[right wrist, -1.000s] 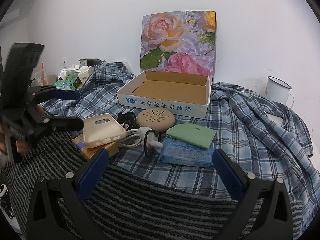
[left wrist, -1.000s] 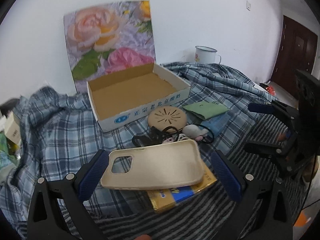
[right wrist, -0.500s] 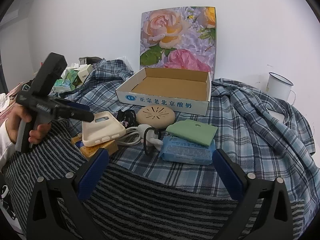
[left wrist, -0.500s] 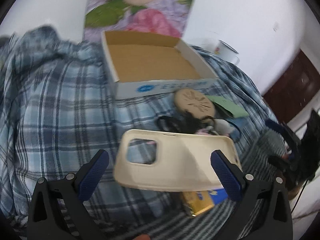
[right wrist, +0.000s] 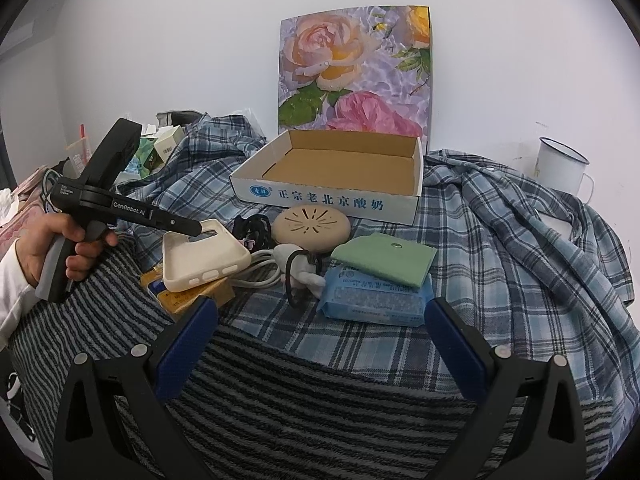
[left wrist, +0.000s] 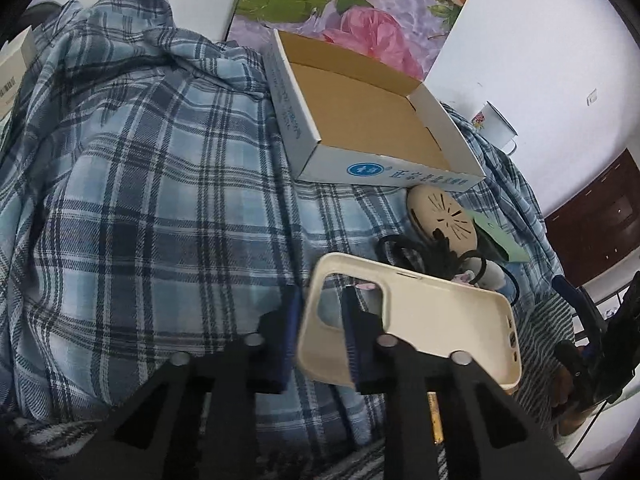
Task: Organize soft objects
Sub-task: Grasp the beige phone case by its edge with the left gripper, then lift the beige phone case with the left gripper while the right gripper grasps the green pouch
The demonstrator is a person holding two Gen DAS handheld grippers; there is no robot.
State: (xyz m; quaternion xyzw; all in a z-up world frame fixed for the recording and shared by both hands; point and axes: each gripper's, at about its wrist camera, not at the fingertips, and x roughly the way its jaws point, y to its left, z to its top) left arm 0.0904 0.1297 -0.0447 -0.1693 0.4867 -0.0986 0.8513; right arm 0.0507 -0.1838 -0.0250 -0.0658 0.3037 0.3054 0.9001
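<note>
My left gripper (left wrist: 320,304) is shut on the camera-cutout end of a cream phone case (left wrist: 440,320), one finger through the cutout. The right wrist view shows this gripper (right wrist: 188,228) pinching the case (right wrist: 204,256) above a yellow packet (right wrist: 188,296). An open cardboard box (right wrist: 340,168) stands behind, empty; it also shows in the left wrist view (left wrist: 360,104). My right gripper (right wrist: 320,320) is open and empty over the striped cloth, in front of a blue tissue pack (right wrist: 372,300) and green pouch (right wrist: 384,258).
A round beige vented disc (right wrist: 310,228), a white cable (right wrist: 256,274), black hair ties (right wrist: 296,280) and a black tangle (right wrist: 250,226) lie among the items. A white enamel mug (right wrist: 560,168) stands back right. A floral board (right wrist: 356,72) leans on the wall. Small boxes (right wrist: 160,148) at left.
My left gripper has closed from wide open onto the cutout end of the phone case and swung left and closer. The right gripper has stayed open and nearly still.
</note>
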